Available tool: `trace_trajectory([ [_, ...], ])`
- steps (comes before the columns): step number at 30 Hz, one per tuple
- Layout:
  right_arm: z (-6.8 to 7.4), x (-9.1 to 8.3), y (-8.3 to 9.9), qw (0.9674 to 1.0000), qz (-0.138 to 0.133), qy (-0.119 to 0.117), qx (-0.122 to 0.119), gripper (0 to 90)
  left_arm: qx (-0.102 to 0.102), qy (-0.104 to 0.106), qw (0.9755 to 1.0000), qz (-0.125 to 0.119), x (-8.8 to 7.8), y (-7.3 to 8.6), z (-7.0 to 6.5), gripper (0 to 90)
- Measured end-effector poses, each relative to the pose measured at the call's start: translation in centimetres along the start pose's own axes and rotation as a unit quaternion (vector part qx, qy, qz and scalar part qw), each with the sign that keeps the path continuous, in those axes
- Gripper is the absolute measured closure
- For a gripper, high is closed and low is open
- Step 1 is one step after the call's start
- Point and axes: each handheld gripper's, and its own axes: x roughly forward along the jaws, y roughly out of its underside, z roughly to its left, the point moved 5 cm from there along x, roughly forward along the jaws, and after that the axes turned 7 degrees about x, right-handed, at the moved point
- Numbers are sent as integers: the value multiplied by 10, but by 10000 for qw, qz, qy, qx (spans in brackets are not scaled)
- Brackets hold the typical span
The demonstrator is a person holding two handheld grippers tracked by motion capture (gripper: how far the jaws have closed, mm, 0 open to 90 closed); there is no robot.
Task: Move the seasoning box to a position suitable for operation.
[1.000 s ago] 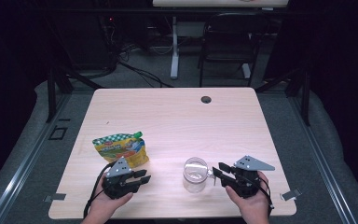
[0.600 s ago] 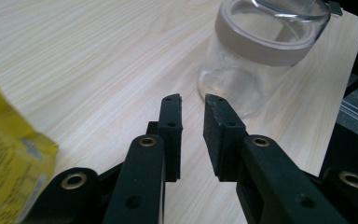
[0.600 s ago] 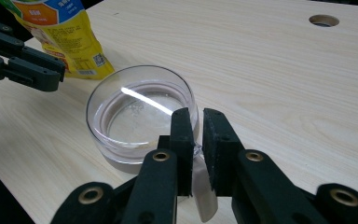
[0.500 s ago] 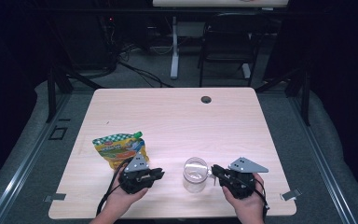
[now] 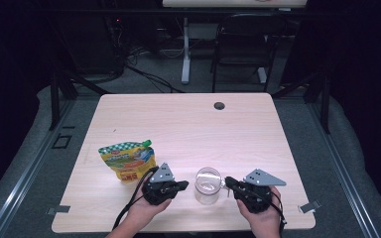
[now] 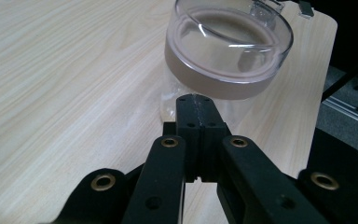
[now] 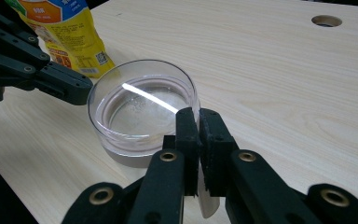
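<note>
Clear round plastic jar (image 5: 208, 185) stands on the pale woodgrain table (image 5: 188, 124) between both black grippers; left gripper (image 5: 182, 185) has just closed empty, right gripper (image 5: 227, 181) has just closed, pinching the jar's rim.

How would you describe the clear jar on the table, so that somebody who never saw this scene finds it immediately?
Start at the light wooden table and look along its near edge, where a person's two hands come in. The clear jar stands upright between the left hand-held gripper and the right hand-held gripper. It is the only see-through thing there, with a round transparent lid, unlike the flat yellow and green pouch lying to its left.
</note>
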Motion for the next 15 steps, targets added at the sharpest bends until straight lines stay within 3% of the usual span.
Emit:
trace_trajectory([
  [15, 1, -1, 2, 10000, -15, -33, -11, 893, 119, 128, 9998, 46, 13, -6, -8, 900],
])
